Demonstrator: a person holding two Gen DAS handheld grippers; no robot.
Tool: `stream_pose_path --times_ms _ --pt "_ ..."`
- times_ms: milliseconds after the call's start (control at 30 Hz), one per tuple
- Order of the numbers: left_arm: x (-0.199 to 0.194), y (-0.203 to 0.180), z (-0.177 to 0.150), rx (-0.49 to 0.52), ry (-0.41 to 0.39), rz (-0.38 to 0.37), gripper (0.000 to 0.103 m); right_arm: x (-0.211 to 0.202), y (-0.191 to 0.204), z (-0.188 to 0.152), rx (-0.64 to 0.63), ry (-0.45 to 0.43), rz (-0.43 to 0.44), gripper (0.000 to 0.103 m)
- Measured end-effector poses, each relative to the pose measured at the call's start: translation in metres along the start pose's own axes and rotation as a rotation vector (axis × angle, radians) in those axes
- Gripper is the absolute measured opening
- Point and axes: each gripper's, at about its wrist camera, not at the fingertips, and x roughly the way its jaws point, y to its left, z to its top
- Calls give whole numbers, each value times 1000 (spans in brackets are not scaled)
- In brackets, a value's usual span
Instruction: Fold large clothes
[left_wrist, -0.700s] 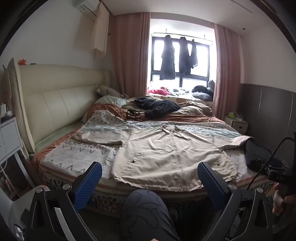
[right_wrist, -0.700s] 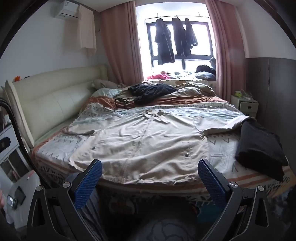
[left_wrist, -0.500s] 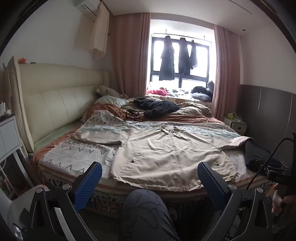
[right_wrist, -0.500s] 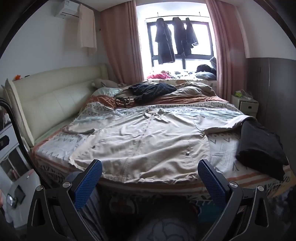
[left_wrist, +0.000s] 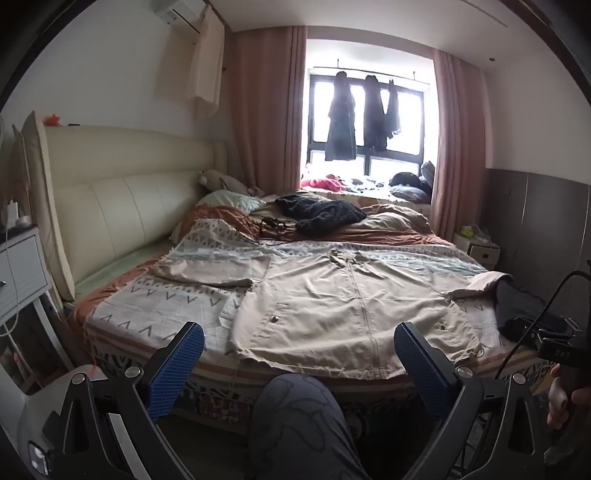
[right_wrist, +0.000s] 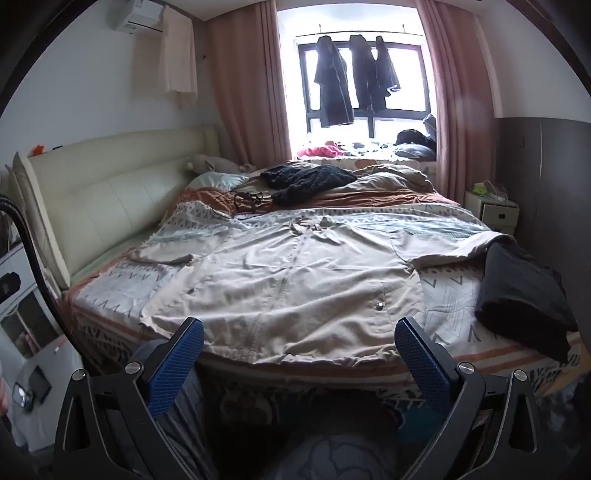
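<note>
Left gripper (left_wrist: 298, 354): wide open, nothing between the blue pads, hanging short of the bed edge with the person's knee (left_wrist: 295, 406) below it.
Left sleeve (left_wrist: 210, 267): ahead and left of that gripper, lying out flat across the patterned bedspread (left_wrist: 155, 306).
Beige jacket (left_wrist: 354, 306): the big one to fold, spread front-up and zipped, straight ahead of both grippers, hem at the near edge of the bed.
Right gripper (right_wrist: 299, 352): also fully released, empty, aimed at the hem just beyond its pads.
Right sleeve (right_wrist: 450, 245): ahead and right, its cuff running under or against the folded dark garment (right_wrist: 517, 295); I cannot tell which.
Risk, hem: it overhangs the mattress edge, so a one-sided pinch could drag the whole jacket off towards the floor.
Risk, sleeve: pulling the right sleeve across may snag the dark garment and tow it along.
Risk, cables: the loose black wires (right_wrist: 247, 201) sit beyond the collar; a long sweep could catch them.
Containers: none in play. The bedside drawers (right_wrist: 493, 210), far right, are closed, contents unseen.
</note>
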Motion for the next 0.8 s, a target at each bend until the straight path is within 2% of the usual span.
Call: stream_pose_path --times_ms 800 --pt "-4 7 -5 -12 -11 9 103 2 6 3 -11 20 -12 103"
